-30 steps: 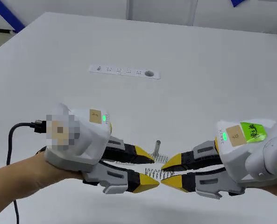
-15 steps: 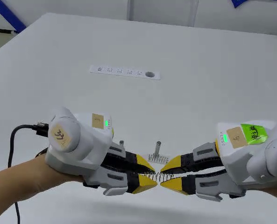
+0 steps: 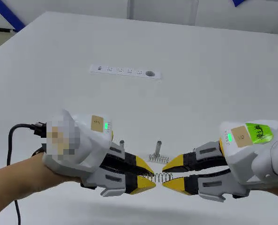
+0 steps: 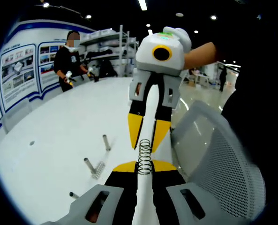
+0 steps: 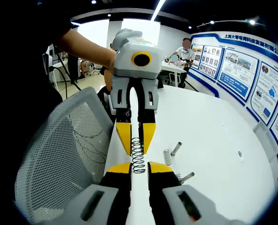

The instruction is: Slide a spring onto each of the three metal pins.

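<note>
I have the spring (image 3: 159, 177) off the desk (image 3: 209, 84), lying level in the air between the two grippers, which face each other tip to tip. The left gripper (image 3: 153, 178) has its jaws drawn narrow onto one end, and the right gripper (image 3: 164, 176) has its jaws pinched onto the other. A second ago the left jaws stood wider and the spring ran on a slant between the tips. Now they have closed in and the coil sits straight.

In the left gripper view the spring (image 4: 144, 157) rises from my own tips (image 4: 145, 167) up into the opposite gripper (image 4: 147, 139). The right gripper view shows the same spring (image 5: 137, 155) between its jaws (image 5: 139, 168) and the left gripper (image 5: 135, 137).

Just behind the tips, two metal pins stand upright on the desk. The right pin (image 3: 158, 146) has a second spring (image 3: 158, 159) lying at its foot. The left pin (image 3: 122, 143) was hidden by the left gripper a second ago and now shows above it. Both pins are bare. The power strip (image 3: 125, 71) lies well beyond, in the same place as before.
</note>
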`<state>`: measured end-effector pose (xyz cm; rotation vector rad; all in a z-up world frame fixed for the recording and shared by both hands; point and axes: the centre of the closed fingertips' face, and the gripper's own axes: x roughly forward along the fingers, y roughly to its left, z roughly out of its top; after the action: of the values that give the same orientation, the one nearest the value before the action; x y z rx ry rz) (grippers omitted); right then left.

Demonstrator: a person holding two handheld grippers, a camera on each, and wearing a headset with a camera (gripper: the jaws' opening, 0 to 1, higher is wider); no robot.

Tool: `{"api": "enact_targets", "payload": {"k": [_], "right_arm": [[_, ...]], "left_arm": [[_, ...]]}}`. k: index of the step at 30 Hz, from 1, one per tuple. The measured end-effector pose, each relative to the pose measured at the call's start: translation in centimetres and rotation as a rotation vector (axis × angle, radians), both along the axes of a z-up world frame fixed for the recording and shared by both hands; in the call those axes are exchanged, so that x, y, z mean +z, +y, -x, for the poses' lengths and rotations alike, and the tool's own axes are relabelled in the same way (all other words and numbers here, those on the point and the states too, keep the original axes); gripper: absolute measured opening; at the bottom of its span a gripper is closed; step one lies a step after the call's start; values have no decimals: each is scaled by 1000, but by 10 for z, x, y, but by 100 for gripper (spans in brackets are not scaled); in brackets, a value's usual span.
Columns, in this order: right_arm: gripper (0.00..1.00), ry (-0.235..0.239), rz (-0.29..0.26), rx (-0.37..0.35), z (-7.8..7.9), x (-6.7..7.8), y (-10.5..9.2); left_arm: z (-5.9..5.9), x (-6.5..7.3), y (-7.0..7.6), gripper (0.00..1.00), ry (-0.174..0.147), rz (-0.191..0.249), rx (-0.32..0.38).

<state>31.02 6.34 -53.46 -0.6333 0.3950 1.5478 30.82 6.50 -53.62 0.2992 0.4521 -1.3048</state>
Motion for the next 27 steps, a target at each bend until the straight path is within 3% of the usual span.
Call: {"api": "enact_targets", "payload": {"k": [9,15,27], "right_arm": [[11,53,-3,2,3,-3,0],[10,81,-44,-18,0,9,1],[10,110,-118,-19,-3,30,10]], "left_arm": [[1,2,0,10,-8,9,-9],[-2,3,0,10,-15,14,-4],[-8,3,-2,10,-39,-16,-4]]}}
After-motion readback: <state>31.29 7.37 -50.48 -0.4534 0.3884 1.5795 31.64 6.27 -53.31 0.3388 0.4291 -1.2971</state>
